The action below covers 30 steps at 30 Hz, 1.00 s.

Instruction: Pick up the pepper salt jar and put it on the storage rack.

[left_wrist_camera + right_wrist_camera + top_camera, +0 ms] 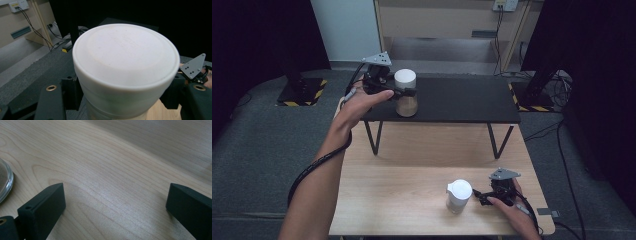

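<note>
A glass jar with a white lid [405, 78] stands on the left end of a black raised shelf [457, 100]. My left gripper [402, 93] is shut on this jar, one jaw on each side below the lid. The left gripper view looks down on the white lid [125, 55] from close up, and my left gripper [122, 98] clamps the jar body. A second white-lidded jar [459, 195] stands on the wooden table [412, 170] near the front. Just right of it my right gripper [479, 196] rests open; in the right gripper view its [115, 202] jaws stand wide apart over bare wood, with the jar's glass edge [5, 182] at the left.
The black shelf stands on thin legs across the far part of the wooden table. Grey carpet surrounds the table. Black stands with striped bases are at the back left [302, 92] and back right [532, 97]. Cables run along the right floor.
</note>
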{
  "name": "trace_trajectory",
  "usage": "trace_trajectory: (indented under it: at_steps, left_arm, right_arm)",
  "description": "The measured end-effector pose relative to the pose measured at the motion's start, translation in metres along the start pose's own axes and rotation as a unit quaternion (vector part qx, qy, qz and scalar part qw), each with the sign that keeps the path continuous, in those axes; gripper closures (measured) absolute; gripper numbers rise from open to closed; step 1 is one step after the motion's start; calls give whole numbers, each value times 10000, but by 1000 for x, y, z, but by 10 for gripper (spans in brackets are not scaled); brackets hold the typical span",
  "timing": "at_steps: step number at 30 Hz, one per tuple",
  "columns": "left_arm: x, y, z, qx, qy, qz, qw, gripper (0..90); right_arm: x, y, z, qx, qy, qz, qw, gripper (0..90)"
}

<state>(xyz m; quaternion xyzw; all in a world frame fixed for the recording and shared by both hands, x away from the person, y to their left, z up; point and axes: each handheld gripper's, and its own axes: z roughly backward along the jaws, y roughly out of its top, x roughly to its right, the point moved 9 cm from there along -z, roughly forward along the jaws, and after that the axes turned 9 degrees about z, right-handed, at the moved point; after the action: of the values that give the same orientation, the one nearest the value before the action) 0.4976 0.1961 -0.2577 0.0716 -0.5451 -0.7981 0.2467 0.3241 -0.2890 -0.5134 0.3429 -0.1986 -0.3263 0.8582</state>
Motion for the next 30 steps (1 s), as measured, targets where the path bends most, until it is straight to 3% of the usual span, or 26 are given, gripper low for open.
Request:
trace_trajectory:
  at_steps: [10, 13, 19, 27, 30]
  left_arm:
    - [2, -1, 3, 91, 68, -23, 9999, 286]
    - [3, 0, 4, 105, 127, -62, 9998, 192]
    - [7, -5, 12, 10, 447, -77, 9990, 20]
    - [16, -16, 35, 113, 664, -55, 9977, 12]
    - [25, -19, 43, 154, 826, -175, 9963, 13]
  right_arm:
    - [0, 0, 0, -1, 2, 3, 10000, 32]
    - [0, 0, 0, -1, 1, 8, 10000, 32]
    - [0, 0, 0, -1, 2, 1, 10000, 32]
    - [0, 0, 0, -3, 3, 1, 10000, 32]
    - [0, 0, 0, -12, 6, -12, 10000, 32]
